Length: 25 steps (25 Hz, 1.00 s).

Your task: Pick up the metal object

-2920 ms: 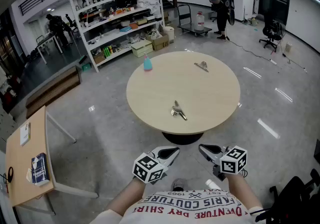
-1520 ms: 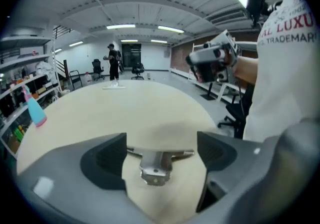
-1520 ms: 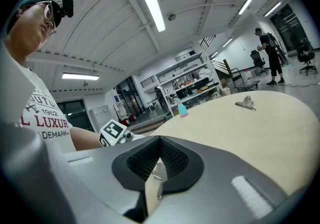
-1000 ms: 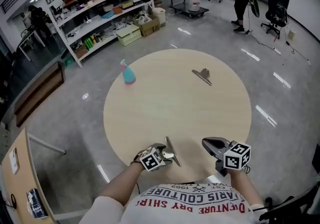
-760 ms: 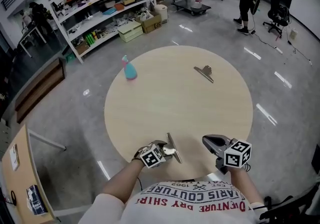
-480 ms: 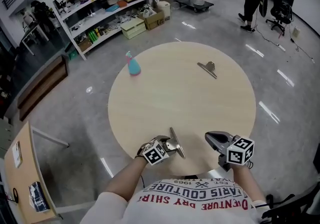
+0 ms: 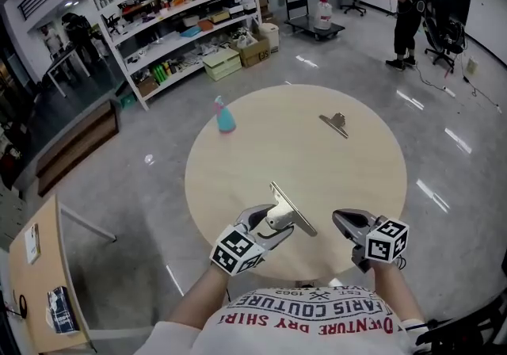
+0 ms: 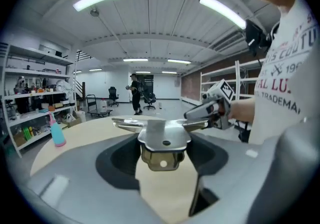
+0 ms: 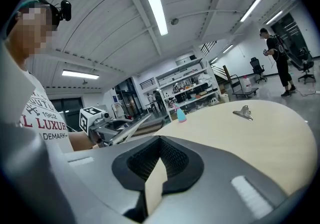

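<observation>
The bulldog clip (image 7: 295,208) is held above the counter (image 7: 261,155) by the left gripper (image 7: 268,225), its fingers just closed and clamped on the clip's handle. The clip's long axis lies crosswise ahead of them. The right gripper (image 7: 342,221) is beside it, fingers together and empty.

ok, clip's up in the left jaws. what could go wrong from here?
Left gripper holds the metal clip by its narrow end, long bar sticking out past the jaws: it may twist or slip. It hangs near the table edge, so a drop could land on the floor.
</observation>
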Each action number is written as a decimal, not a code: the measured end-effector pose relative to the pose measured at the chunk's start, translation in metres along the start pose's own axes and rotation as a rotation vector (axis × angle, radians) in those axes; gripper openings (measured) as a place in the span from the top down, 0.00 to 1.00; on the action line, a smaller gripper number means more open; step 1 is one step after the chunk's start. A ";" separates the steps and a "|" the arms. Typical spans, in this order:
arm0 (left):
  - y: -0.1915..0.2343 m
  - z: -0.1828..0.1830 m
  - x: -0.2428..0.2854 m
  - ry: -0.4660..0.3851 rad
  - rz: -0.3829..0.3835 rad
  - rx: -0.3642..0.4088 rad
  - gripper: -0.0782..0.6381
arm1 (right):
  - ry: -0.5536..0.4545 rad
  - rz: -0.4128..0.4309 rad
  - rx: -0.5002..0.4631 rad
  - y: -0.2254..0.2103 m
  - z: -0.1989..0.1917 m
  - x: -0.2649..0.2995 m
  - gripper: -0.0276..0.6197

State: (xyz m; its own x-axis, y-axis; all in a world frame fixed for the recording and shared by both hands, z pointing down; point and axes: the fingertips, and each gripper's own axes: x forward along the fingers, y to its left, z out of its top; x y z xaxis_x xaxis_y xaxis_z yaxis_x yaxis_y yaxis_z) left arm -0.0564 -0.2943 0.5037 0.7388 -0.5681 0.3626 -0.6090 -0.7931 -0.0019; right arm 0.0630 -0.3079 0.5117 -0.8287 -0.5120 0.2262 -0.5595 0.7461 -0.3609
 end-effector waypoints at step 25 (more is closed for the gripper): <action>-0.032 0.015 -0.032 -0.004 0.058 0.024 0.50 | -0.001 0.057 -0.126 0.052 0.017 -0.010 0.96</action>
State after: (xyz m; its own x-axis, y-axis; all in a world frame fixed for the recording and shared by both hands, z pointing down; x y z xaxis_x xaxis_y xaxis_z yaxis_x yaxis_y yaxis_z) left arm -0.0558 -0.2541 0.4780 0.7040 -0.6139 0.3570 -0.6434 -0.7642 -0.0453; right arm 0.0423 -0.2716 0.4758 -0.8590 -0.4680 0.2075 -0.5095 0.8213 -0.2567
